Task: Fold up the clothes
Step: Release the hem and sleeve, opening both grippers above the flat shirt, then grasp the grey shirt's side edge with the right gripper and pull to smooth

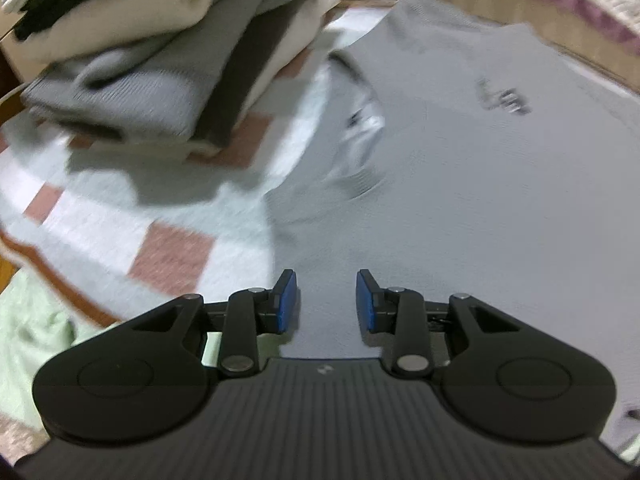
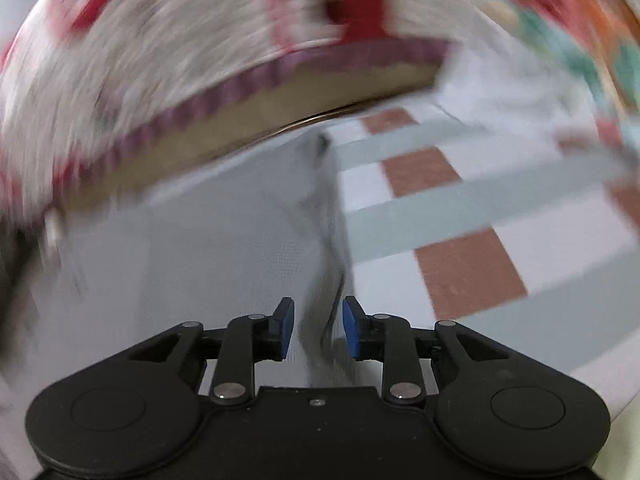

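A grey T-shirt (image 1: 460,168) with a small dark chest print lies spread flat on a checked blanket (image 1: 172,256). My left gripper (image 1: 327,300) is open and empty, just above the shirt near its edge. In the right wrist view the same grey shirt (image 2: 224,248) lies flat, and its raised edge fold (image 2: 326,264) runs between the jaws of my right gripper (image 2: 318,330). The right jaws stand apart around the fold, with gaps on both sides. Both views are motion-blurred.
A stack of folded clothes (image 1: 160,52) in white, grey and black sits on the blanket at the upper left. A floral quilt with a purple border (image 2: 168,80) lies beyond the shirt. A light green cloth (image 1: 28,332) lies at the lower left.
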A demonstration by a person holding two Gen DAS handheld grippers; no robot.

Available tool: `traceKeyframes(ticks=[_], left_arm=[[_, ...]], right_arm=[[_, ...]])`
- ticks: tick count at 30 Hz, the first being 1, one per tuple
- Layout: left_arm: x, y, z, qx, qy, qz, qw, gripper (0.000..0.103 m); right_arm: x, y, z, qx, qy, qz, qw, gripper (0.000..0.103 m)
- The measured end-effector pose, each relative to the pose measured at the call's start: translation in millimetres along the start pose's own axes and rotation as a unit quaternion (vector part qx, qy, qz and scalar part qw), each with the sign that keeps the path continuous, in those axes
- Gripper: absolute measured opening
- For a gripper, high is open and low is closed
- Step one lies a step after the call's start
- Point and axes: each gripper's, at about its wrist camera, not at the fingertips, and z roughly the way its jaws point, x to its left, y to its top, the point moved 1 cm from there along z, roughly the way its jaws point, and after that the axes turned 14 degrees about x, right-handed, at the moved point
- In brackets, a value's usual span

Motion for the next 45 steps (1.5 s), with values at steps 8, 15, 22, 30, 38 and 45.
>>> traceKeyframes(ticks=[8,15,22,30,38,45], left_arm=[[-72.0,27.5,-16.0,-0.039,-0.052,0.053,0.9964,0.032],[-113.5,26.2,-12.2,-0.034,-0.052,0.092,0.9938,0.032],[-139.6,29.9,-12.8,-0.026,-0.080,0.126,0.9884,0.033],[-218.2,29.7,-1.1,0.001,-0.162,0.224,0.9611,0.034],[-246.5,23.0,26.3,0.041,-0.155,0.222,0.9616,0.032],[-234.7,15.8,23.8,0.035,-0.117,0.227,0.9662,0.033]], right_arm=[[1.0,11.2,7.8,0.016,-0.011,-0.014,1.000,0.018],[5.7,15.2,14.5,-0.006,0.010,-0.008,1.000,0.036],[-2.0,1.9,11.2,-0.012,0.071,0.052,0.996,0.036],[20.7,-9.5,6.0,-0.025,0.052,0.011,0.998,0.038],[19.9,11.8,21.0,-0.039,0.037,-0.001,0.999,0.004],[32.7,4.6,-15.7,-0.133,-0.082,-0.080,0.984,0.002]])
